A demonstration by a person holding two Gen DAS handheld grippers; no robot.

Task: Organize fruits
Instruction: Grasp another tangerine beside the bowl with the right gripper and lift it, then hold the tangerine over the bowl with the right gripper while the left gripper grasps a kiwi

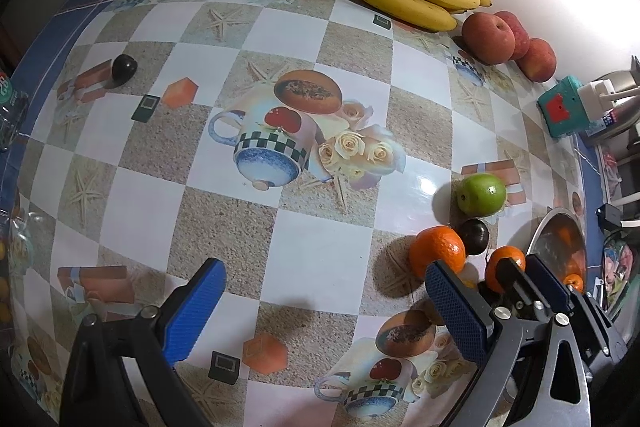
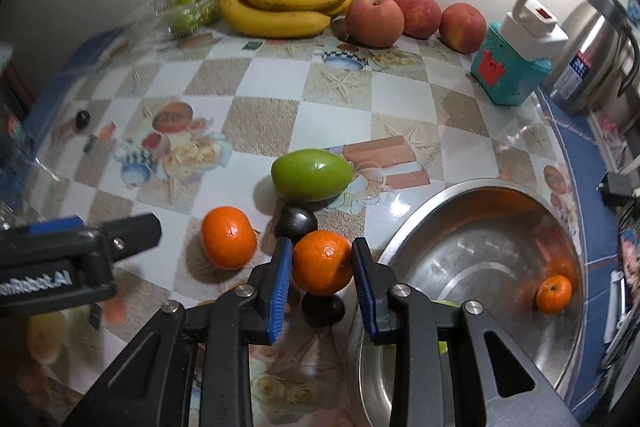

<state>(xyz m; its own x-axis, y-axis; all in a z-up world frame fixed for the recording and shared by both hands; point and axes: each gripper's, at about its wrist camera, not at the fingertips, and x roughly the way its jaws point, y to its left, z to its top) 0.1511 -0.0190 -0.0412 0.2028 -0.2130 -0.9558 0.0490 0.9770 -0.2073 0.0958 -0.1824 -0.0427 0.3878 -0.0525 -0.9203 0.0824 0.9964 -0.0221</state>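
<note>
Right claw, low centre of the right wrist view: blue pads pressed on either side of a mandarin, a grip that looks meant to carry it into the steel bowl at lower right, where one small mandarin already lies. Left claw, bottom of the left wrist view: jaws wide apart over bare counter, holding nothing, seemingly on standby. Hard to make out: a dark fruit half hidden under the held mandarin, and the blurred clear box of green fruit at upper left; the bowl's near rim is cut off.
</note>
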